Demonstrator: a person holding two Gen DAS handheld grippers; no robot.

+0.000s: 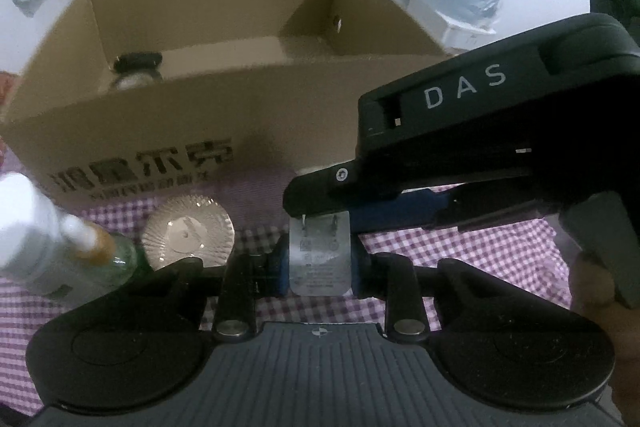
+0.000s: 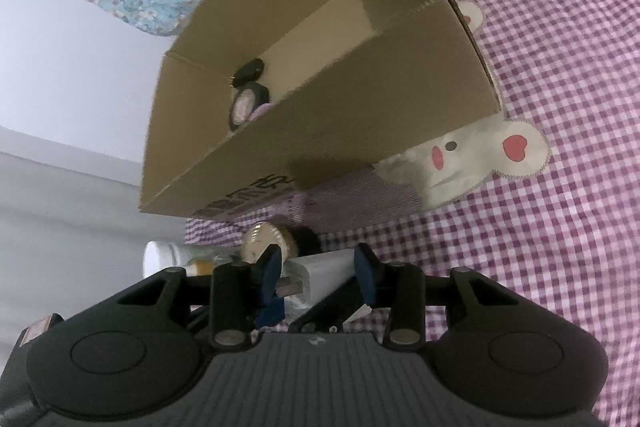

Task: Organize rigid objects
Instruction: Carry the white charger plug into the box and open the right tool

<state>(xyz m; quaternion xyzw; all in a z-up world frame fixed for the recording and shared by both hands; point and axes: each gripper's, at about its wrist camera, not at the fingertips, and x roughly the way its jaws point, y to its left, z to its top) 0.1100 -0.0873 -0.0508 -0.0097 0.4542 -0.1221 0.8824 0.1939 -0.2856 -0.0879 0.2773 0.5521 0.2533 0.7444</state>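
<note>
A white plug adapter (image 1: 319, 259) is clamped between the blue pads of the left gripper (image 1: 320, 259), label side facing the camera, held above the purple checked cloth (image 1: 480, 247). In the left wrist view the right gripper (image 1: 316, 203) is seen reaching in from the right, its tip at the adapter's top edge. In the right wrist view the same white adapter (image 2: 320, 269) sits between that gripper's blue pads (image 2: 272, 269); whether both pads press on it cannot be told. An open cardboard box (image 1: 240, 115) stands just behind, with a dark-capped jar (image 1: 136, 71) in its left corner. A ribbed round lid (image 1: 188, 231) and a clear bottle (image 1: 60, 259), blurred, lie on the cloth before the box. A cream animal-face patch (image 2: 472, 159) is partly covered by the box.
</note>
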